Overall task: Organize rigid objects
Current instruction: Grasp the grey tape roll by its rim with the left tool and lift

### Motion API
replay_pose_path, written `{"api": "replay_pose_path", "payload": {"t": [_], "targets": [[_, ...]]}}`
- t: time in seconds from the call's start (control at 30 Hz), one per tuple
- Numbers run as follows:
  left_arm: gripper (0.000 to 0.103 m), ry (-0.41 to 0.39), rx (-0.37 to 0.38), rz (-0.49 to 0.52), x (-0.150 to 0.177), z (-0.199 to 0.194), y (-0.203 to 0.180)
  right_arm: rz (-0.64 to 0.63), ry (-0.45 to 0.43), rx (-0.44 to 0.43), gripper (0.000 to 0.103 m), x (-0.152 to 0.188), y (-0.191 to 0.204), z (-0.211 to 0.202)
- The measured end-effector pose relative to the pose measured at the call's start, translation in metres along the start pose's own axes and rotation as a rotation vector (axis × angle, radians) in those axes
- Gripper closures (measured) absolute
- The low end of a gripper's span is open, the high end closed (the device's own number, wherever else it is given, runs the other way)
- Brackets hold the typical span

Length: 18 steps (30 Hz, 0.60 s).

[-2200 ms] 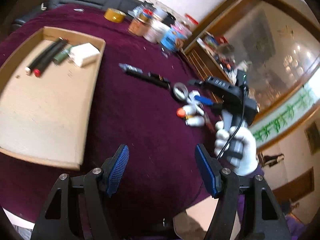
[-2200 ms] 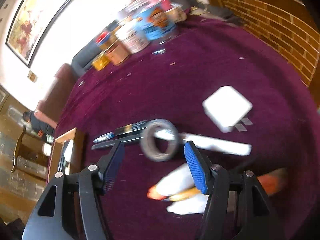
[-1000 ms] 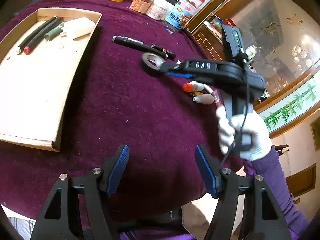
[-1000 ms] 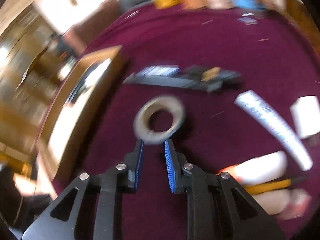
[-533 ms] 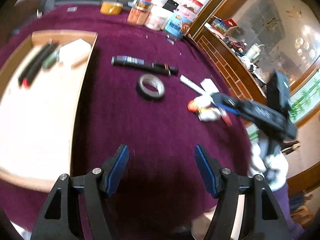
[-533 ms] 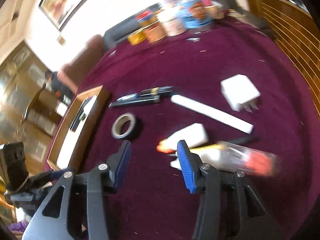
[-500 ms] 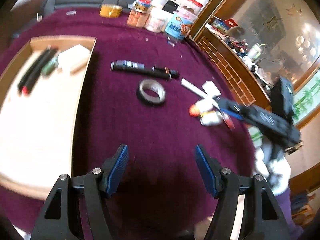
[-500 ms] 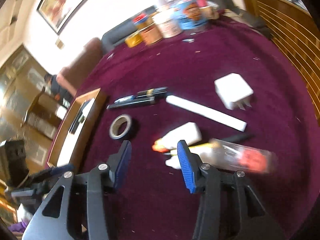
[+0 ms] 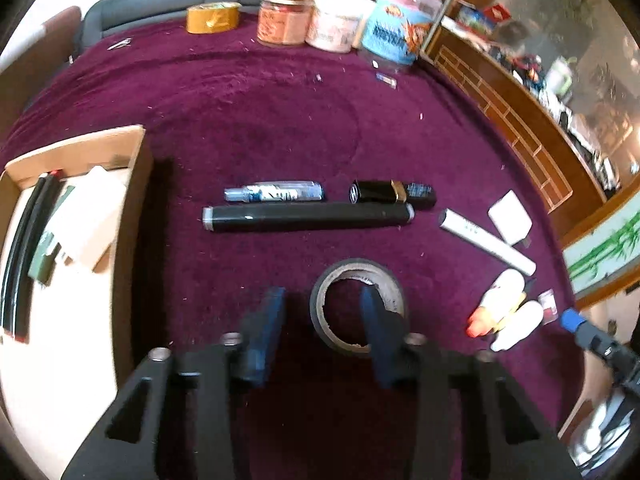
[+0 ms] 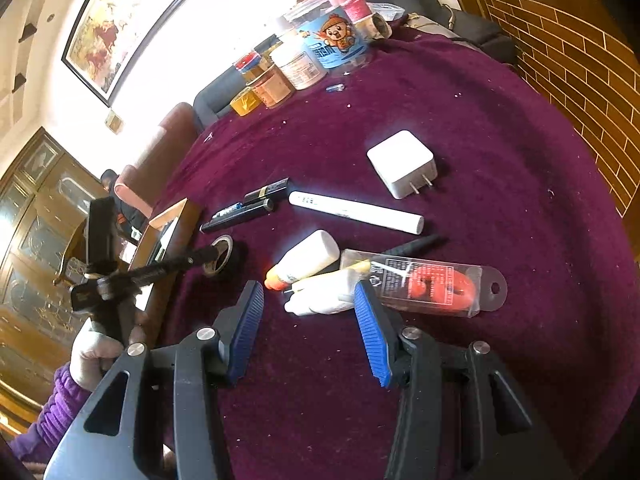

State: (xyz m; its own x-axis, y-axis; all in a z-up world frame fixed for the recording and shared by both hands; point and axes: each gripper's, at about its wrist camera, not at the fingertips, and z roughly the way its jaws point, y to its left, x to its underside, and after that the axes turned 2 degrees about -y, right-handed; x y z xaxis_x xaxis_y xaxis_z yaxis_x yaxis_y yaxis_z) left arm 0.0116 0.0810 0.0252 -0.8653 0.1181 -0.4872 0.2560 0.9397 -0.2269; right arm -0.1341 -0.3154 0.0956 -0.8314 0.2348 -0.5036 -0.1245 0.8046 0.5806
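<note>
Now my left gripper (image 9: 322, 316) has dropped low over the tape roll (image 9: 357, 306), jaws apart, one finger inside the ring and one outside its left wall; half a second ago it hovered well back. I judge a pinch on the wall comes next, then the cardboard tray (image 9: 132, 216). My right gripper (image 10: 308, 312) hangs open near the white bottles (image 10: 308, 264). Motion blur hides whether any pad touches the roll.

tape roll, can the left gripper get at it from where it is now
Probably yes. The left gripper is open and right at the tape roll: one finger sits inside the ring, the other outside its wall, with nothing between them but the tape.
</note>
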Motion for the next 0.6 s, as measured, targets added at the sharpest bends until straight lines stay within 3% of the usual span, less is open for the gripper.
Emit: {"api": "replay_pose_path", "payload": {"t": [0.3,0.37,0.4,0.6], "targets": [[0.077,-0.026,-0.109,0.128,0.001,0.015,-0.027,0.01,-0.023,0.014,0.057,-0.004,-0.006,-0.001],[0.094,-0.018,-0.057,0.121,0.003,0.013,-0.027,0.012,-0.03,0.026,0.057,-0.006,-0.009,-0.005],[0.096,-0.014,-0.033,0.11,0.004,0.011,-0.025,0.015,-0.033,0.032,0.057,-0.006,-0.01,-0.006],[0.096,-0.067,0.088,0.062,0.015,-0.026,-0.02,0.028,-0.023,0.034,0.057,-0.008,-0.01,-0.004]]}}
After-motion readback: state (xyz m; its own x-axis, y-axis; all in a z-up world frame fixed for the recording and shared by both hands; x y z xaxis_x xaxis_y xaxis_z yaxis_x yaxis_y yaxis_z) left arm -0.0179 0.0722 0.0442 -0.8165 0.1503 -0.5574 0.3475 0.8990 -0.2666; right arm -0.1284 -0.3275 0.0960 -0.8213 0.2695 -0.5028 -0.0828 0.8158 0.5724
